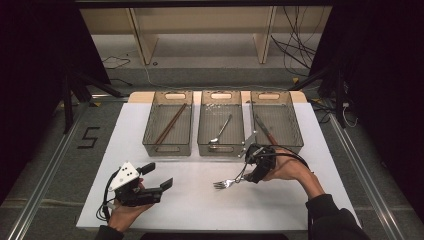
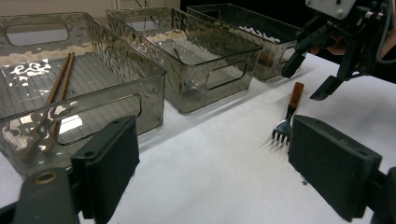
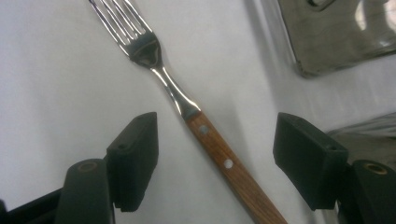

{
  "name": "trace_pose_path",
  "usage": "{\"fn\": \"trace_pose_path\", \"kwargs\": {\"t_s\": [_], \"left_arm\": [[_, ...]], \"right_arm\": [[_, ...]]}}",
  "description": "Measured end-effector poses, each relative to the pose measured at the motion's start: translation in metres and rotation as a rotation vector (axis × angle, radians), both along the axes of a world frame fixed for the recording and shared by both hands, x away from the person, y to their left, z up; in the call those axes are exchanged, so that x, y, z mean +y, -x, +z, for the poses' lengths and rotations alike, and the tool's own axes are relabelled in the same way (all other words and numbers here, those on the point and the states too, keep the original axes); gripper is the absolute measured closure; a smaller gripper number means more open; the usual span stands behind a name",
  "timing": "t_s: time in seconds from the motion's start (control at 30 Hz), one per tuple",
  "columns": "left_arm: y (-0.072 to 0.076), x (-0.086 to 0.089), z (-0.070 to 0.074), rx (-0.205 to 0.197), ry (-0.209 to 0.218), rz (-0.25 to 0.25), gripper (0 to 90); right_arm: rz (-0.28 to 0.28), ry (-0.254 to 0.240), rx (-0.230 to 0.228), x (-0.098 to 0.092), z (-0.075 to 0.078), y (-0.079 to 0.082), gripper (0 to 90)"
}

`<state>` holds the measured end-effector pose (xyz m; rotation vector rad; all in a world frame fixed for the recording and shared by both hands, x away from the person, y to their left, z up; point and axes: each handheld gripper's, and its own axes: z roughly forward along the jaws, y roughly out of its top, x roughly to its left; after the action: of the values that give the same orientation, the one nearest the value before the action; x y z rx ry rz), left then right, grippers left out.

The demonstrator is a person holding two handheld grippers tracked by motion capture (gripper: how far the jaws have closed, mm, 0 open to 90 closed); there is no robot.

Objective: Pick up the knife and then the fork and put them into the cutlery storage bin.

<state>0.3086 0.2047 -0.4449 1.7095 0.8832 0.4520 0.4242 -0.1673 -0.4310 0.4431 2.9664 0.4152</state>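
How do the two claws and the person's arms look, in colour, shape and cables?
Both claws are black, each with two flat, blocky jaws. The left claw carries a grey three-cornered plate with small dark dots on top, and a black cable trails from its rear. The right claw has black cables looping over its body. The person wears a dark sleeve on the right arm.
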Motion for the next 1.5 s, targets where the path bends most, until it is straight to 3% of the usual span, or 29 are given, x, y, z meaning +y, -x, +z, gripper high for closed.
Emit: {"fn": "trace_pose_path", "kwargs": {"t_s": [0.53,1.03,1.5], "left_arm": [[0.0,0.0,0.0,0.0,-0.007,-0.005,16.1],[0.0,-0.001,0.0,0.0,-0.006,-0.007,16.1],[0.0,-0.001,-0.001,-0.001,-0.01,-0.008,16.1]], "right_arm": [[0.036,0.077,0.017,0.005,-0.014,-0.002,32.5],[0.054,0.09,0.03,0.005,-0.022,-0.007,43.7],[0.048,0.089,0.074,0.005,-0.025,-0.009,54.2]]}}
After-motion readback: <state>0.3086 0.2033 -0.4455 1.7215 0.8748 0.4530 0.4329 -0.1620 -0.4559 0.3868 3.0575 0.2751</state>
